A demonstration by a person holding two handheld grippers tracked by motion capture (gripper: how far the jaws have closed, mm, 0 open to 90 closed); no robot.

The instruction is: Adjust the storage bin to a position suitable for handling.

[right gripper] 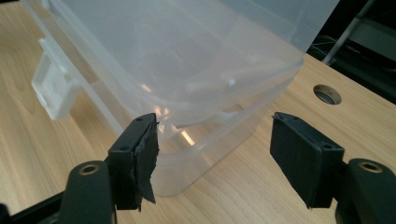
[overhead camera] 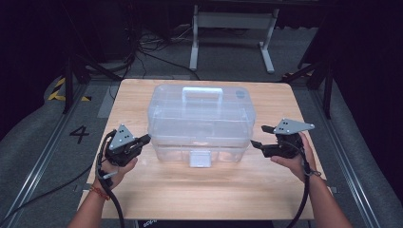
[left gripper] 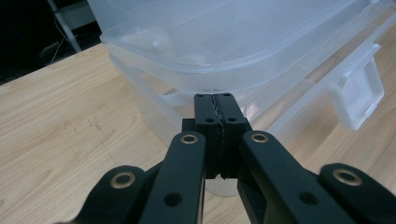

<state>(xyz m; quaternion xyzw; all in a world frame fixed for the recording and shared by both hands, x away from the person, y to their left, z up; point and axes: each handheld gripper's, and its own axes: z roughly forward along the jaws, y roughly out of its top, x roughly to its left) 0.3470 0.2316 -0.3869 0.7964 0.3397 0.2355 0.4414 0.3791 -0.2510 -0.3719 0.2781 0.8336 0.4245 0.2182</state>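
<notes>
box: clear plastic box (overhead camera: 201, 124) sits mid-table (overhead camera: 199, 194), lid on, handle on top, latch (overhead camera: 199, 158) at the near side looks down; appears empty
risk: I'd expect the smooth walls to slip or the light box to skate if one side pushes first; lid rim could flex and pop
left gripper (overhead camera: 147, 138): at the box's left wall near the rim, jaws pressed together, nothing between them; contact with the box unclear
right gripper (overhead camera: 261, 136): just off the right wall, jaws wide apart, straddling nothing; hand low, roughly level
</notes>
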